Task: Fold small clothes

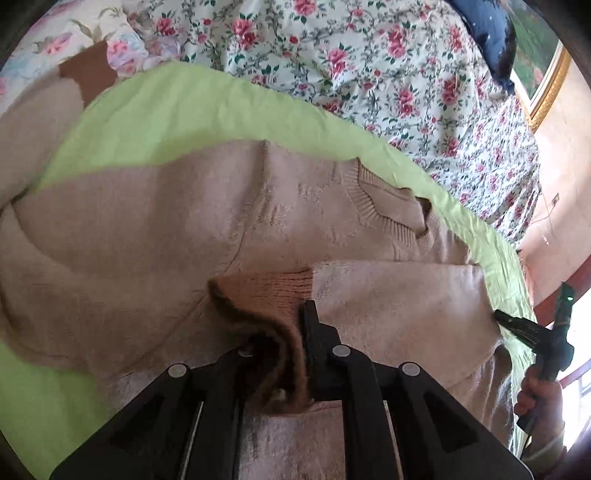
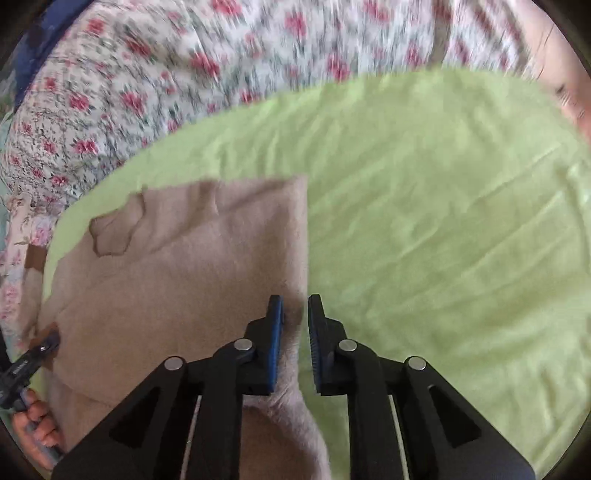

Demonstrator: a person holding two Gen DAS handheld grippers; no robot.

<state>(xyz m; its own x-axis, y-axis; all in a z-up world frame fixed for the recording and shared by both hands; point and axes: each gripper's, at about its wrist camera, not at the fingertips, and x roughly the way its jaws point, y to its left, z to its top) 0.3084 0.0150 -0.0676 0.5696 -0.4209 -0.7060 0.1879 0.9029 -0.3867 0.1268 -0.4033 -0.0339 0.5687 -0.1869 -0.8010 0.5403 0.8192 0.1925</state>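
Note:
A small beige knit sweater (image 1: pixel 147 221) lies on a light green sheet (image 1: pixel 166 110), its ribbed neckline (image 1: pixel 384 206) toward the right. My left gripper (image 1: pixel 280 332) is shut on the brown ribbed cuff (image 1: pixel 273 288) of a sleeve folded across the body. My right gripper shows at the far right of the left wrist view (image 1: pixel 496 315), at the sweater's edge. In the right wrist view the sweater (image 2: pixel 177 258) lies left of centre, and my right gripper (image 2: pixel 295 306) stands slightly open astride its right edge, fabric between the jaws. The left gripper shows at the left edge (image 2: pixel 51 341).
A floral bedspread (image 1: pixel 369 74) surrounds the green sheet (image 2: pixel 443 221). A dark blue pillow (image 1: pixel 487 26) and a gold-framed picture (image 1: pixel 546 85) are at the far right. A person's hand (image 2: pixel 37 424) holds the left gripper.

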